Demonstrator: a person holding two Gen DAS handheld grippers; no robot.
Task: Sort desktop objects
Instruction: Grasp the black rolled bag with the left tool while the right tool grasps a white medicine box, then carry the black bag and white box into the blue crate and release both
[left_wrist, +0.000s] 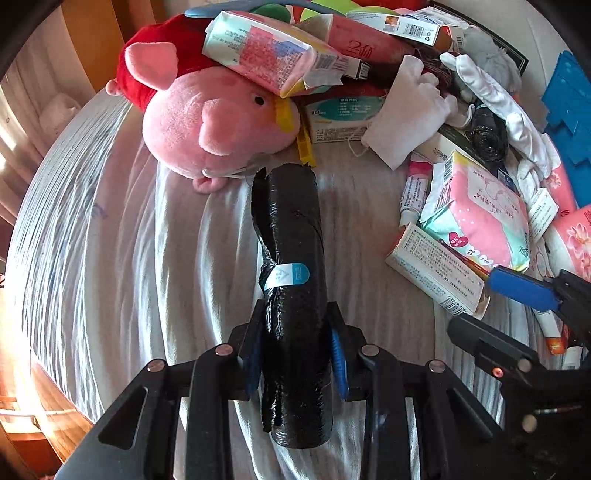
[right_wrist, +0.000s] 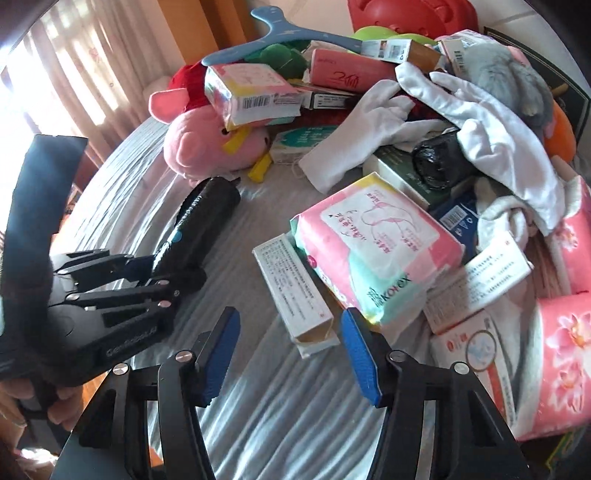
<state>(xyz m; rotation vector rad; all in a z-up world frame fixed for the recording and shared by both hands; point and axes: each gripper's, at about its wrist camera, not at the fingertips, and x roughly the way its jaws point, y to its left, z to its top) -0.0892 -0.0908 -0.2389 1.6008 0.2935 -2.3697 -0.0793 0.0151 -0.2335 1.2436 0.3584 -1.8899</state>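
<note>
The left hand-held gripper (left_wrist: 295, 354) is clamped on the black bag roll (left_wrist: 291, 280), on the cloth-covered table near its left edge, just below the pink plush (left_wrist: 218, 125). The right hand-held gripper (right_wrist: 290, 354) stands unclosed, holding nothing, at the white carton (right_wrist: 295, 291). Judgement: lift the roll straight, clear of the plush.

A pale grey cloth (left_wrist: 110, 236) with fine stripes and soft wrinkles covers the round table. Toward 10 o'clock in the right wrist view, beige curtains (right_wrist: 79, 70) hang in folds, bright daylight glaring through them. Beside them at 12 o'clock stands orange-brown wooden furniture (right_wrist: 184, 26). Sunlit wooden flooring (left_wrist: 48, 417) glows at 8 o'clock.
</note>
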